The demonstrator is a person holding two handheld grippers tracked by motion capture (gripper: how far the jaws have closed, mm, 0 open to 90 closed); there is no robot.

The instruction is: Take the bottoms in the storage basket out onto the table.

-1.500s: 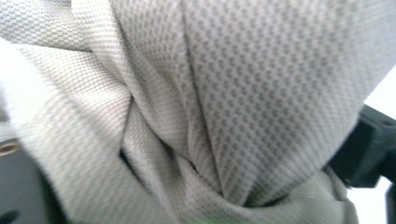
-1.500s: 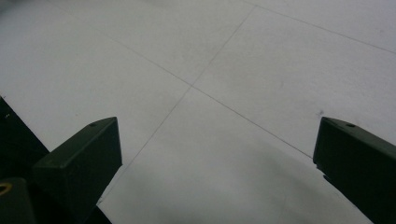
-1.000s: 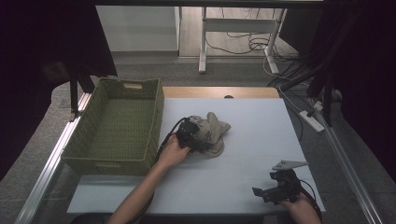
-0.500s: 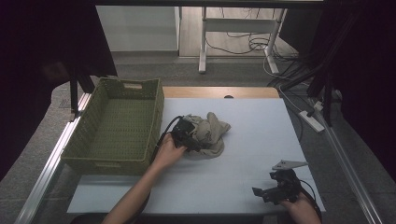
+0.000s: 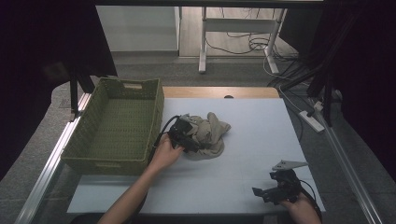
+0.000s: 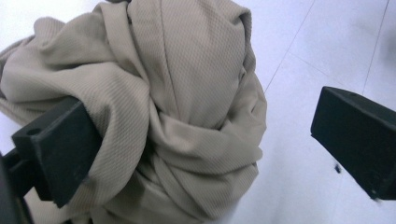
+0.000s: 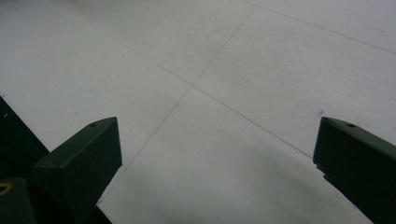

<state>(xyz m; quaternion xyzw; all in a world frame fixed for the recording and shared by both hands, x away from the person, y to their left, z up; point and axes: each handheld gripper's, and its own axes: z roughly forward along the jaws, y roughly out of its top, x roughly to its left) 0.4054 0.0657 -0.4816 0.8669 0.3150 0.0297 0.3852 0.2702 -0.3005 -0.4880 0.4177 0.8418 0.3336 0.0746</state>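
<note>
Left gripper [image 5: 194, 142] has shifted left; beige cloth [image 6: 182, 107] lies crumpled, knotted

Cloth [image 5: 210, 135] right of basket [image 5: 114, 161]

Beige cloth [image 6: 187, 93], green woven basket [image 5: 116, 126], pale blue table [image 5: 261, 140]

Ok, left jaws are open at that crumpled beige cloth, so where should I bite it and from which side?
Take the beige cloth at its bunched, twisted folds, coming from the basket side as the left gripper already points. The thick twisted ridge stands up off the table, so it probably gives more to clamp than the flat outer edges. One jaw already touches the cloth; the other stands clear over bare table.
</note>
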